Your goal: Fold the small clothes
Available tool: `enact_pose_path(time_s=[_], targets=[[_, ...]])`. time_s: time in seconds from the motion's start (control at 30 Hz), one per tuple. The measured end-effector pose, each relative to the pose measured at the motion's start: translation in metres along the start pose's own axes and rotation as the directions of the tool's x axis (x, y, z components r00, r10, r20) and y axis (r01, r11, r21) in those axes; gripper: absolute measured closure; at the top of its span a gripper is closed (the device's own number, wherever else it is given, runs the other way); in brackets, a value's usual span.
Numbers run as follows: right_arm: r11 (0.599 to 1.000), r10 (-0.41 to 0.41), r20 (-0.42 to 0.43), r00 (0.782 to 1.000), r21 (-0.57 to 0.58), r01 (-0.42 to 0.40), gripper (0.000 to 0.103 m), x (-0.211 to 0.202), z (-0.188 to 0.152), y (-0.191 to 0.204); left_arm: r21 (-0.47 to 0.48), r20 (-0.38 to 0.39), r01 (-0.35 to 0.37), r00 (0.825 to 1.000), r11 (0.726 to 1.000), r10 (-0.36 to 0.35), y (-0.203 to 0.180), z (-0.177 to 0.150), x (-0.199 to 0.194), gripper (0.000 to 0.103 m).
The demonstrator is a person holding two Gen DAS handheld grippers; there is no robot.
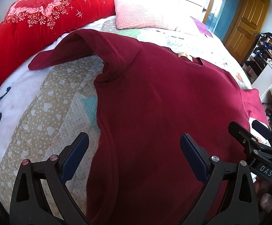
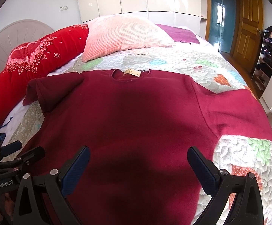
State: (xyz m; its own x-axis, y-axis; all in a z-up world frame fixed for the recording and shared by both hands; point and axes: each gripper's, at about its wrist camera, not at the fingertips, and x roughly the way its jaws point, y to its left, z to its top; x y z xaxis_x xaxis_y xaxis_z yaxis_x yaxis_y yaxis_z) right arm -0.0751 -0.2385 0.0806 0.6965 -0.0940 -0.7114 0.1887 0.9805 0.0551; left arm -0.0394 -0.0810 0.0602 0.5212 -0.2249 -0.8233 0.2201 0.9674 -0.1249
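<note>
A dark red short-sleeved shirt [image 1: 164, 97] lies spread flat on the bed, neck hole with a tan label [image 2: 132, 73] at the far end. Its left sleeve [image 1: 64, 54] is rumpled and partly folded up; its right sleeve [image 2: 233, 105] lies flat. My left gripper [image 1: 134, 157] is open and empty, above the shirt's near left edge. My right gripper [image 2: 138, 168] is open and empty, above the shirt's lower middle. In the left wrist view the right gripper [image 1: 255, 133] shows at the right edge; in the right wrist view the left gripper [image 2: 17, 151] shows at the left edge.
The bed has a patchwork quilt [image 2: 244, 157]. A red floral bolster [image 1: 34, 18] lies along the left, a pink pillow [image 2: 124, 33] and a purple cloth [image 2: 179, 33] at the far end. A wooden door [image 2: 250, 18] and cluttered shelves [image 2: 270, 45] stand at the right.
</note>
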Motion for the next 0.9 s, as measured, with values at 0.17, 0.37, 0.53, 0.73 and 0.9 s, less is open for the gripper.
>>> enact_pose_path(time_s=[0.17, 0.37, 0.53, 0.73, 0.9], targets=[[1.000, 0.001, -0.010, 1.000, 0.015, 0.000, 0.000, 0.009, 0.004, 0.003, -0.002, -0.006, 0.010, 1.000, 1.000, -0.010, 0.005, 0.005, 0.001, 0.005], [1.000, 0.008, -0.031, 0.999, 0.007, -0.008, 0.000, 0.021, 0.005, 0.006, -0.079, -0.008, 0.065, 0.998, 0.995, -0.066, 0.044, 0.025, -0.006, 0.005], [1.000, 0.025, -0.043, 0.999, -0.005, -0.025, 0.000, 0.028, 0.006, 0.012, -0.313, 0.048, 0.084, 0.996, 0.946, -0.073, 0.124, 0.053, -0.003, 0.005], [0.999, 0.046, -0.051, 0.998, -0.015, -0.046, 0.000, 0.031, 0.007, 0.019, -0.607, 0.090, 0.143, 0.990, 0.782, -0.111, 0.212, 0.079, 0.033, 0.011], [0.998, 0.058, -0.065, 0.996, -0.028, -0.060, 0.000, 0.034, 0.007, 0.022, -0.692, 0.110, 0.113, 0.993, 0.713, -0.051, 0.240, 0.095, 0.066, 0.014]])
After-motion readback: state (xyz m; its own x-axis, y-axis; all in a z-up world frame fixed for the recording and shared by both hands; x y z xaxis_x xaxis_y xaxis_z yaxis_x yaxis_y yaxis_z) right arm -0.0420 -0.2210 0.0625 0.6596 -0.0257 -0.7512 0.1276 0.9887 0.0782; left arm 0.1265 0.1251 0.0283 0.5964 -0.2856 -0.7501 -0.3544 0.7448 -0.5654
